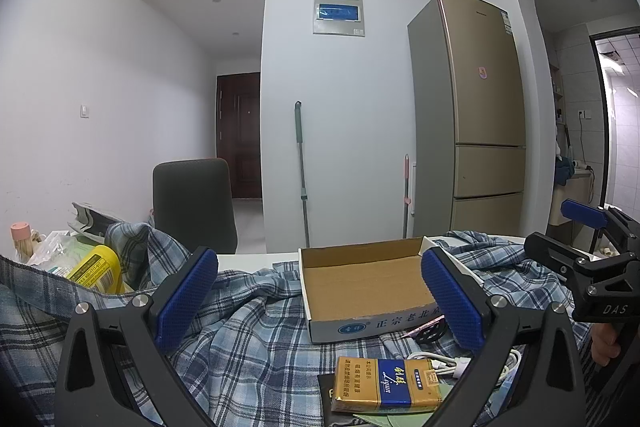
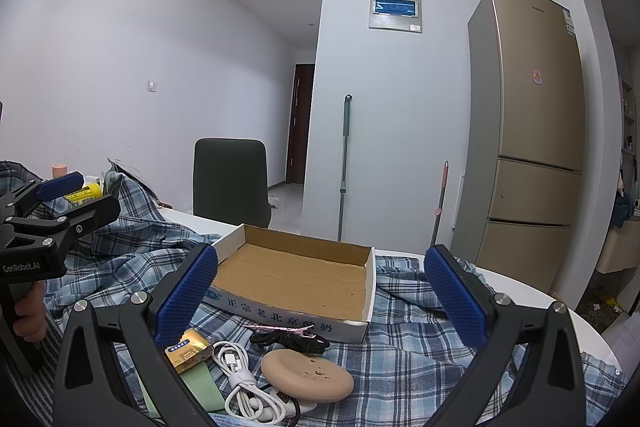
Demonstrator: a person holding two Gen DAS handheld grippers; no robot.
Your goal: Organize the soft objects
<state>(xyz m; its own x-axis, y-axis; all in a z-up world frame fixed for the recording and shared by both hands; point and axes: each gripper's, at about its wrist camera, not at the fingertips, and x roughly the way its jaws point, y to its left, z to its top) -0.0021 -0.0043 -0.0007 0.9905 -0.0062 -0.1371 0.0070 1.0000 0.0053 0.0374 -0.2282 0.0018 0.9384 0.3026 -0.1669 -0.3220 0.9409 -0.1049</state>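
Nothing sorted yet: the cardboard box (image 2: 296, 279) sits empty on the plaid shirt (image 1: 248, 331), which sprawls across the surface. Left gripper (image 1: 320, 303) and right gripper (image 2: 322, 301) both gape wide, holding nothing. Everything's left to do.

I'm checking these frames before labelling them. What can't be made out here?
- Table top: left wrist view, mostly covered by the plaid shirt.
- White cable: right wrist view, its ends run under the right hand-held gripper and the bottom edge.
- Cardboard box label: partly hidden by a blue finger pad.
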